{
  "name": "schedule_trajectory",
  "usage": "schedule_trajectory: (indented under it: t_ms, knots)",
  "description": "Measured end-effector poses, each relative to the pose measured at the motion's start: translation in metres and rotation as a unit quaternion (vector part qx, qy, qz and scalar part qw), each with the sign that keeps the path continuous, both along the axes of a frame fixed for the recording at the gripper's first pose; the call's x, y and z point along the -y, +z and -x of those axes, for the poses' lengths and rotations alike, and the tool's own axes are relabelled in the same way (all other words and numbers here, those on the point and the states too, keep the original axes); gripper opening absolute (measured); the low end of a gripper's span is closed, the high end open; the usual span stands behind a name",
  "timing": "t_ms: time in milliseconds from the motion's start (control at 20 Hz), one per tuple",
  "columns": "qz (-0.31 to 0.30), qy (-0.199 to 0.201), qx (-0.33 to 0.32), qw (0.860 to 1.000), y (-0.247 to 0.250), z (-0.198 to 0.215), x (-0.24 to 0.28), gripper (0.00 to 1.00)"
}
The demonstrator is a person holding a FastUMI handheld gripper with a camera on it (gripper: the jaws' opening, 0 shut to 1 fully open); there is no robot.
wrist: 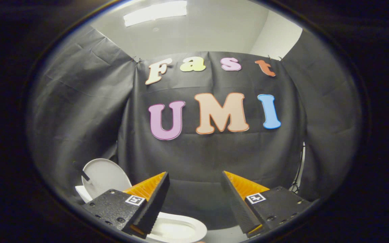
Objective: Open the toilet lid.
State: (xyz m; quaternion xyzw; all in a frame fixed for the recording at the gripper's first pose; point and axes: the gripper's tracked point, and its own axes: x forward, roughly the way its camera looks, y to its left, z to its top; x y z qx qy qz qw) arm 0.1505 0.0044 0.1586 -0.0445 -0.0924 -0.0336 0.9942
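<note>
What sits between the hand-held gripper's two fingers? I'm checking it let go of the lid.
Nothing: in the gripper view the open hand-held gripper frames only black cloth wall. The raised toilet lid stands beyond its left-hand finger.

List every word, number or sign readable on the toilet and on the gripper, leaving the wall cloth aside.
Toilet lid, standing raised: no text.
Toilet seat, below the fingers: no text.
Gripper, open with nothing between its fingers: a square marker on one finger and a second marker on the other. Both are black-and-white coded patterns, with no words or numbers to read.
</note>
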Motion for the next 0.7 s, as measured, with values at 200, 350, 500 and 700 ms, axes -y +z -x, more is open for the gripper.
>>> schedule_trajectory:
  t_ms: [200,350,500,700]
  knots:
    - [0.004,-0.026,-0.005,1.000,-0.010,0.021,0.029,0.93]
    - [-0.002,-0.030,-0.013,0.999,-0.020,0.032,0.043,0.93]
    - [-0.010,-0.032,-0.021,0.999,-0.034,0.037,0.054,0.93]
    - [-0.027,-0.017,-0.037,0.999,-0.053,0.041,0.064,0.89]
